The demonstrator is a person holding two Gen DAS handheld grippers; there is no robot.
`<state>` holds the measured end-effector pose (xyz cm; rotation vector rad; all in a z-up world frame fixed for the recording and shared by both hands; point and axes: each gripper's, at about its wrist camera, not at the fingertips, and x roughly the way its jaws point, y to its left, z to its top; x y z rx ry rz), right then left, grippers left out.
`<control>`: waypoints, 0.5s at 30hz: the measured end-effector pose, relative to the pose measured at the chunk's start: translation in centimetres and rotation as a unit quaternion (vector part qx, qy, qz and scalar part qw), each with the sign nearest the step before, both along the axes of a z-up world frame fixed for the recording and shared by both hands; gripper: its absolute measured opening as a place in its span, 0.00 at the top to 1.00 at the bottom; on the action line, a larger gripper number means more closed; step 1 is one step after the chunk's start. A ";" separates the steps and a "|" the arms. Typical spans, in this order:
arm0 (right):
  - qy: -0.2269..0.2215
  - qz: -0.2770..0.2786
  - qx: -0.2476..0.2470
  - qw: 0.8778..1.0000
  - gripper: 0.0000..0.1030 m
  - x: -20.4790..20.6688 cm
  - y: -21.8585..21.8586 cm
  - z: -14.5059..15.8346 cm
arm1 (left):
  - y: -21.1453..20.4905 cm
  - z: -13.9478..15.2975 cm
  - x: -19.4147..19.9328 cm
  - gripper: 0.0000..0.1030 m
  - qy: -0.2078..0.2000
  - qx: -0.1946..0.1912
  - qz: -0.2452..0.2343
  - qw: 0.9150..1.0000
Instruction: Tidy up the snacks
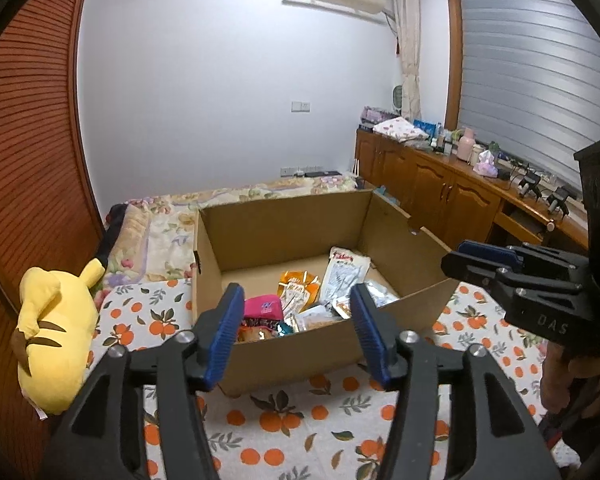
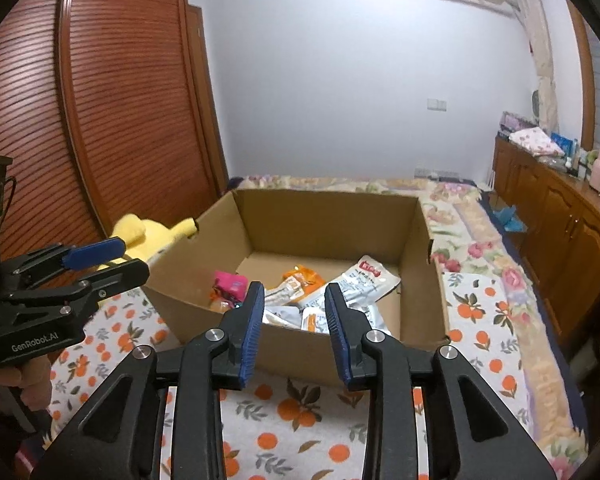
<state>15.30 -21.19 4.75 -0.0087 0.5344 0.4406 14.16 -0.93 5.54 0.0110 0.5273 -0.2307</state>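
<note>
Claws [image 1: 294, 332] before cardboard box rim [image 1: 300, 344]

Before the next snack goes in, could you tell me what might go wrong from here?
1. The box sits on a soft bed cover; pushing on its near wall could slide or tip it.
2. The snacks lie overlapped in a loose heap, so a grab may lift two packets or pinch only an edge.
3. The left gripper and right gripper, both open and empty, hang close together before the box and might collide when reaching in.
</note>
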 end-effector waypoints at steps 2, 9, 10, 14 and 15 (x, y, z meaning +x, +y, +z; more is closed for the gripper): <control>-0.008 0.000 0.002 1.000 0.68 -0.9 -0.1 0.6 | -0.2 0.7 -0.8 0.41 -0.008 0.004 -0.001 1.000; -0.034 -0.012 0.001 0.999 0.61 -3.3 -0.5 1.9 | -0.3 2.5 -3.5 0.29 -0.032 0.004 0.006 0.999; -0.036 -0.015 0.000 0.999 0.58 -3.4 -0.5 1.9 | -0.2 2.6 -3.8 0.28 -0.033 0.005 0.010 0.999; -0.050 -0.034 -0.009 0.998 0.51 -4.4 -0.6 2.0 | 0.4 2.4 -4.9 0.27 -0.033 -0.001 0.018 0.999; -0.051 -0.037 -0.008 0.998 0.47 -4.6 -0.7 2.0 | 0.5 2.4 -5.0 0.26 -0.034 0.000 0.020 0.999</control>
